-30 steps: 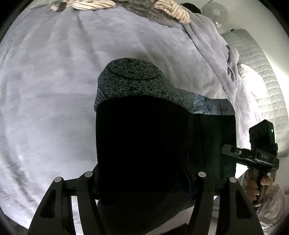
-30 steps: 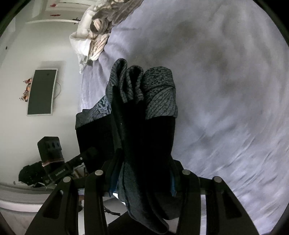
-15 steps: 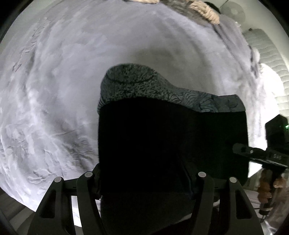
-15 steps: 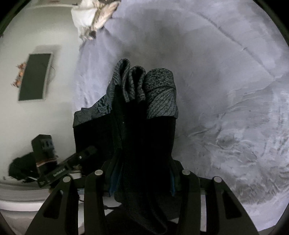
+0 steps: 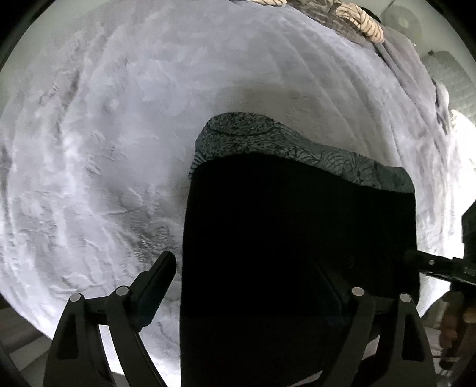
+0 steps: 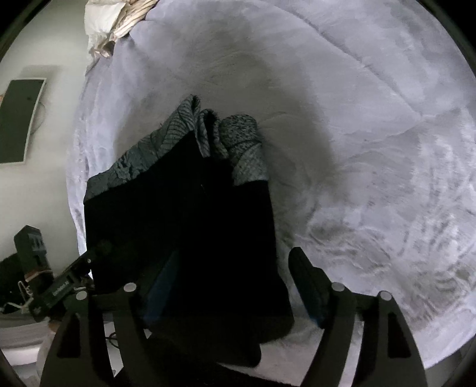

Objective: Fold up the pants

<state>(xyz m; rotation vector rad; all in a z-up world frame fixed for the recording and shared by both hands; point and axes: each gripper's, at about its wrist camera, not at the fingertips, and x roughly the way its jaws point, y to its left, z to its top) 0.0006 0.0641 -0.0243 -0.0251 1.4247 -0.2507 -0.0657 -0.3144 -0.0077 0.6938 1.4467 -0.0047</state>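
Observation:
Dark pants (image 5: pixel 297 226) with a grey patterned band at the far end lie folded on the grey blanket (image 5: pixel 119 148). My left gripper (image 5: pixel 247 268) stands over their near edge, jaws opening. Its left finger (image 5: pixel 157 274) is clear of the cloth and the right finger is hidden in the dark fabric. In the right wrist view the pants (image 6: pixel 178 223) run away from my right gripper (image 6: pixel 229 268), jaws also opening. Its right finger (image 6: pixel 306 282) stands apart from the cloth, and the blue left pad (image 6: pixel 160 285) shows beside the fabric. Each gripper shows at the edge of the other's view.
The grey blanket (image 6: pixel 357 119) spreads wide around the pants. Striped laundry (image 5: pixel 357 15) lies at the far end, with white pillows (image 6: pixel 113 26) beside it. A dark screen (image 6: pixel 20 119) hangs on the wall. A quilted mattress (image 5: pixel 455 80) stands to the right, and a hand (image 5: pixel 455 315) holds the other gripper.
Both grippers came down toward the blanket with the pants, then their jaws spread apart and let go of the cloth. The pants now rest on the bed.

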